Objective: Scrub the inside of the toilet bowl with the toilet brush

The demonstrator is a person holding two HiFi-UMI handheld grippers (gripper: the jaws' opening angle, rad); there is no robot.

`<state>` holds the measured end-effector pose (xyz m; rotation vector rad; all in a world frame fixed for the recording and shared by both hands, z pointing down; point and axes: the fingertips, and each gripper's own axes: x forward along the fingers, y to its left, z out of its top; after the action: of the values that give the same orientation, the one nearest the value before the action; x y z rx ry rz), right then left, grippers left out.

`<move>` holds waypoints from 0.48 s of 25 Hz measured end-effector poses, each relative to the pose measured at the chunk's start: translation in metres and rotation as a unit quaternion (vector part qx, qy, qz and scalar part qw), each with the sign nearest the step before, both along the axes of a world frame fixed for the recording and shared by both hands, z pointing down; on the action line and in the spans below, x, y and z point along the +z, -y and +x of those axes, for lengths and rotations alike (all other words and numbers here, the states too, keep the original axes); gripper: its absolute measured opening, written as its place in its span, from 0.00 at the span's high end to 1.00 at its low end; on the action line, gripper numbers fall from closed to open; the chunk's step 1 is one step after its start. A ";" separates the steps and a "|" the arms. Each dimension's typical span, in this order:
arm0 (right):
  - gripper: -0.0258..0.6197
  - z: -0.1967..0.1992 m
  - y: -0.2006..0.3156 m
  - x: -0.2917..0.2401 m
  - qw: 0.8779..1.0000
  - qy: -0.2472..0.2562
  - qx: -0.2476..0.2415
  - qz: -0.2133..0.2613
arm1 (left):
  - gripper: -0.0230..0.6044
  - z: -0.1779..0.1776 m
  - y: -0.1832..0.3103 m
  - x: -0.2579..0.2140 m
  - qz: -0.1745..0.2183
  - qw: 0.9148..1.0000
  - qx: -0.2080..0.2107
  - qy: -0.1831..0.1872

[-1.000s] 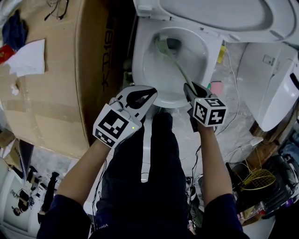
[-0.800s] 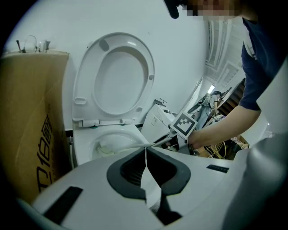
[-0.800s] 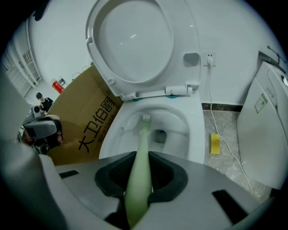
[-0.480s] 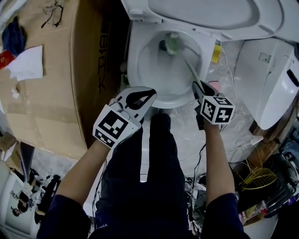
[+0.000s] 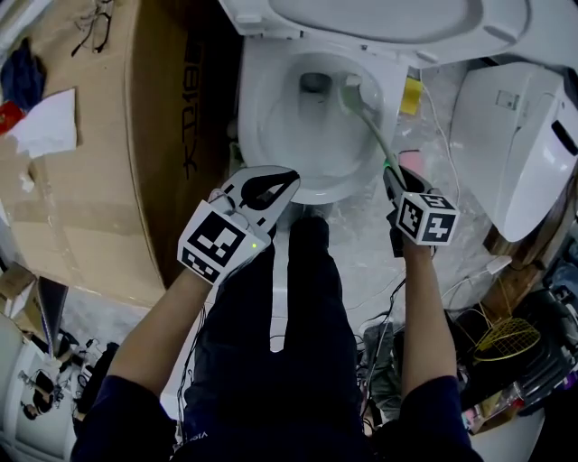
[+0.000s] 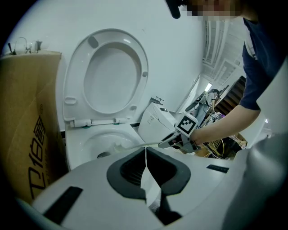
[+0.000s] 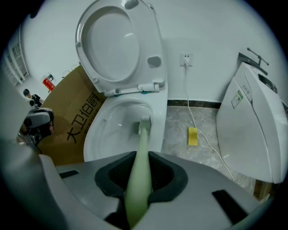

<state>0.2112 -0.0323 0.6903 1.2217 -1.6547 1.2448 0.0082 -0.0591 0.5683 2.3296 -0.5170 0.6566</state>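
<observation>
head view
step: mid-scrub. toilet brush is down in the toilet bowl, bristle head on the far-right inner wall, just right of the drain hole.
right arm: forearm near straight. right gripper sits just off the bowl's front-right edge, w/ the handle slanting fwd and down into the bowl.
left arm: elbow bent. left gripper hovers over the front rim, idle, clear of the brush.
seat: seat + lid are up, out of the way.
next (my call): sweep the head round the wall toward the left side and under the rim. Needs wrist roll + steady press, not more reach.

left gripper view
jaws: closed on each other, pads meeting in a thin seam, nothing held.
aim: looks across the bowl at the raised seat. right gripper shows at right, handle running into the bowl.

right gripper view
jaws: clenched on the pale-green handle, which runs straight out along the jaw axis.
head: bristles on the bowl's right inner wall, below the rim.
clearance: cardboard box stands close on the bowl's left.
</observation>
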 end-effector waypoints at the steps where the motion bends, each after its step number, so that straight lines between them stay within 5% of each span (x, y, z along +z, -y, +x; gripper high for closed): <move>1: 0.83 0.001 -0.005 0.000 1.000 -0.002 0.000 -0.002 | 0.91 0.000 -0.001 0.000 0.001 1.000 0.000 0.000; 12: 0.83 -0.008 -0.053 0.001 1.000 0.003 -0.002 -0.022 | 0.91 -0.006 -0.019 -0.001 0.002 1.000 0.002 0.002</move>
<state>0.2036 0.0205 0.6912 1.1889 -1.6237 1.2773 0.0022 -0.0406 0.5668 2.3347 -0.5151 0.6625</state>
